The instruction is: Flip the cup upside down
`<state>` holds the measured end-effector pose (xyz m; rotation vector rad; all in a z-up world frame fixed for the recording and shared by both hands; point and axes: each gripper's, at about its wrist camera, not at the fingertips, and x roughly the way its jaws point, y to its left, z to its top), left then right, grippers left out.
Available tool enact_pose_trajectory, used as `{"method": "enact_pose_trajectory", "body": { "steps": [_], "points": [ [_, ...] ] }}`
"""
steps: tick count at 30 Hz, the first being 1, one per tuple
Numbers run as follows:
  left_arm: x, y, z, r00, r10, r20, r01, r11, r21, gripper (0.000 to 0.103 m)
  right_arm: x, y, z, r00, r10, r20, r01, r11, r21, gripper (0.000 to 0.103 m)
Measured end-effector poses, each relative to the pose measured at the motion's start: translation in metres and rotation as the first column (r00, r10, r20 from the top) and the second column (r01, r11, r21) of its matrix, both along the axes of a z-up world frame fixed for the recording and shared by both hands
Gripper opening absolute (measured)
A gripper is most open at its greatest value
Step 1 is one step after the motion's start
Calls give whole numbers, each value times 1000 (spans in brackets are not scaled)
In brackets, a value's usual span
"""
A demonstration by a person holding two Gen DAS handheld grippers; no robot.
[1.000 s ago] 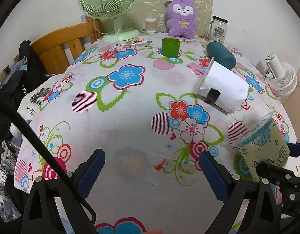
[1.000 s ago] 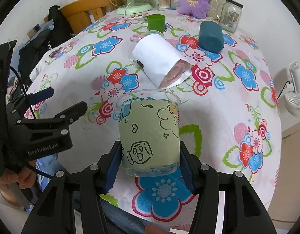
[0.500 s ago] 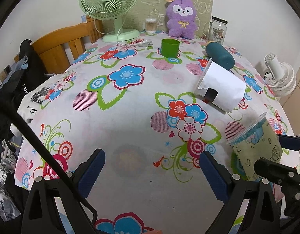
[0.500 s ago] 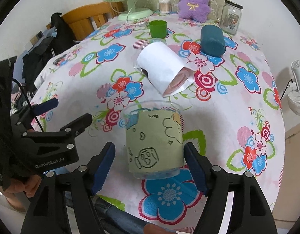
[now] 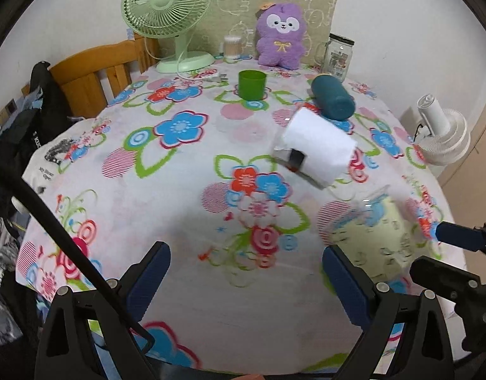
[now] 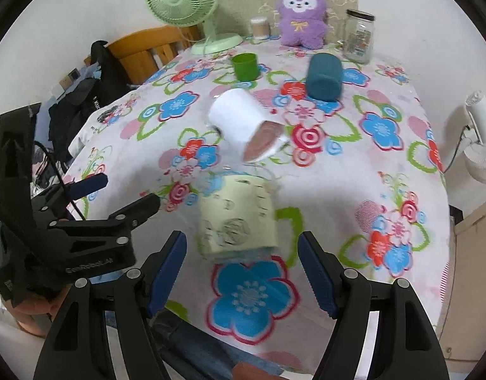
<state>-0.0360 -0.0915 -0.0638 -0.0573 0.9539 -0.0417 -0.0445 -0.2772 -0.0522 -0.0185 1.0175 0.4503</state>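
Observation:
A clear plastic cup with a pale green cartoon sleeve (image 6: 238, 220) stands on the flowered tablecloth, blurred, just ahead of my right gripper (image 6: 243, 272). The right gripper is open and its blue pads stand apart from the cup on either side. The cup also shows in the left wrist view (image 5: 374, 236) at the lower right, with the right gripper (image 5: 433, 253) beside it. My left gripper (image 5: 246, 281) is open and empty over the table's near edge. It also shows in the right wrist view (image 6: 116, 196) at the left.
A white paper-wrapped cup (image 6: 246, 125) lies on its side mid-table. Behind it are a dark teal cylinder (image 6: 323, 77), a green cup (image 6: 244, 65), a glass jar (image 6: 358, 36), a purple plush (image 6: 301, 14) and a green fan (image 6: 187, 3). A white fan (image 6: 482, 145) stands off the right edge.
My right gripper has opened, let go of the cup and drawn back. The cup now stands free on the tablecloth. The left gripper has stayed open and nearly still.

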Motion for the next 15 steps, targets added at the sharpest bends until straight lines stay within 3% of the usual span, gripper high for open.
{"method": "enact_pose_trajectory", "body": {
  "steps": [15],
  "points": [
    [0, -60, 6, 1000, 18, -22, -19, 998, -58, 98, -2, -102, -9, 996, -93, 1, 92, 994, 65, 75]
  ]
}}
